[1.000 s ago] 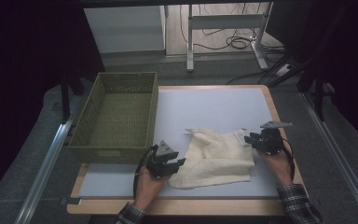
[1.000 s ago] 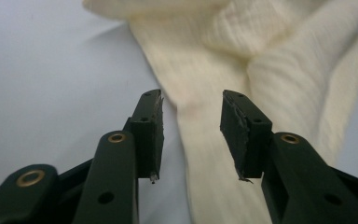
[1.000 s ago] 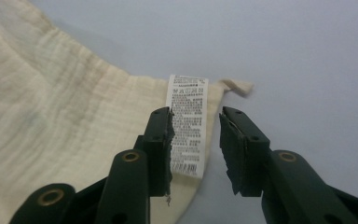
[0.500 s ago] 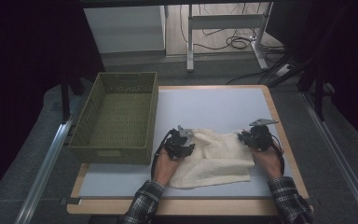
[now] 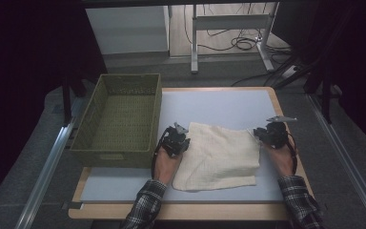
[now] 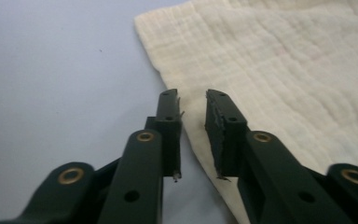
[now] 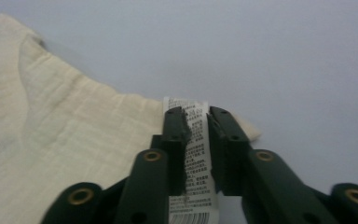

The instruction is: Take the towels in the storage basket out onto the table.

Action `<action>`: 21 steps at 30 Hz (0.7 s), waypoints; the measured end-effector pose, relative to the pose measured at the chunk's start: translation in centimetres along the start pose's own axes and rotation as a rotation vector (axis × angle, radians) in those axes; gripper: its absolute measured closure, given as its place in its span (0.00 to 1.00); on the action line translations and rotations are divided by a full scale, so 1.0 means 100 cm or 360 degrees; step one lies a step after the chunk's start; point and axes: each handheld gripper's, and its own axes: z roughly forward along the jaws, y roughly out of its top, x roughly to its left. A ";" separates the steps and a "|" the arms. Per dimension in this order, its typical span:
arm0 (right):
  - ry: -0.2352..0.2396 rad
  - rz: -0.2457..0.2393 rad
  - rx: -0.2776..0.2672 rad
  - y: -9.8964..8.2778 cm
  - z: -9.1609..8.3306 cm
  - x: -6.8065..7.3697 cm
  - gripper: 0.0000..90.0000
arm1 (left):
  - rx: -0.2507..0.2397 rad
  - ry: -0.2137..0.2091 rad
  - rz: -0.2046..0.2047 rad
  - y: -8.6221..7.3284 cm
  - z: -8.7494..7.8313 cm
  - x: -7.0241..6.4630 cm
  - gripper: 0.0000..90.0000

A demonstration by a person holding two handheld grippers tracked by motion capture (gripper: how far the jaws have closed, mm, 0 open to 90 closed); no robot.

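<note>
**Ana:** High view first: the cream-coloured, crinkled gauze cloth [image 5: 219,155] lies spread flat on the pale blue table mat [image 5: 228,107], toward the near half of it, roughly square with one near corner folded a little ragged.

**Ben:** And the tongs?

**Ana:** The left gripper [image 5: 175,140] sits at the cloth's left far corner, the right gripper [image 5: 268,134] at its right far corner, each carried by a hand in a checked sleeve [image 5: 145,205].

**Ben:** From the left gripper view, the left gripper [image 6: 193,100] has its jaws a narrow gap apart, having just been narrowing. The cloth's edge [image 6: 279,70] runs under the right-hand jaw and the gap shows bare mat and a strip of cloth edge below. No pad presses on fabric that I can see, so I call it released.

**Ana:** The right one?

**Ben:** In the right gripper view, the right gripper [image 7: 196,114] has a white printed care label [image 7: 193,154] standing between its jaws, which have just been widening a touch. The label fills most of the gap, yet whether the pads actually pinch it I cannot tell. The label hangs off the cloth's corner [image 7: 74,135].

**Ana:** Going outward: just left of the left gripper stands an olive-green woven rectangular basket [image 5: 95,119], touching the mat's left part. All of it rests on a light wooden tabletop [image 5: 286,212].
</note>
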 end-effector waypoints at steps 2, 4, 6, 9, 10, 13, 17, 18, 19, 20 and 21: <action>0.0008 0.0017 -0.0018 0.001 -0.002 -0.001 0.80 | -0.0025 0.0013 -0.0021 0.007 0.004 0.000 0.74; 0.0016 0.0012 -0.0020 0.005 -0.004 0.000 0.77 | -0.0040 0.0070 -0.0007 0.020 0.012 0.002 0.70; 0.0034 0.0009 -0.0006 0.006 -0.004 0.002 0.74 | -0.0042 0.0097 -0.0023 0.026 0.019 0.006 0.67; 0.0050 0.0005 0.0048 0.005 0.004 0.005 0.67 | -0.0033 0.0123 -0.0065 0.033 0.032 0.013 0.62; 0.0052 -0.0005 0.0065 0.004 0.006 0.006 0.67 | -0.0033 0.0123 -0.0065 0.033 0.032 0.013 0.62; -0.0005 -0.0038 0.0131 0.001 0.012 0.009 0.68 | -0.0006 0.0129 -0.0046 0.035 0.045 0.016 0.61; -0.0037 -0.0033 0.0124 0.001 0.012 0.009 0.93 | -0.0043 -0.0003 -0.0119 0.031 0.052 0.018 0.80; -0.0010 -0.0011 0.0129 0.001 0.013 0.008 0.97 | -0.0044 -0.0020 -0.0142 0.031 0.052 0.018 0.87; -0.0002 0.0000 0.0124 0.001 0.014 0.008 1.00 | -0.0037 -0.0040 -0.0133 0.032 0.052 0.017 0.93; -0.0005 0.0001 0.0125 0.002 0.015 0.008 1.00 | -0.0019 -0.0028 -0.0106 0.034 0.052 0.016 0.97; -0.0017 -0.0019 0.0131 0.004 0.016 0.009 1.00 | -0.0014 0.0000 -0.0074 0.036 0.051 0.016 0.98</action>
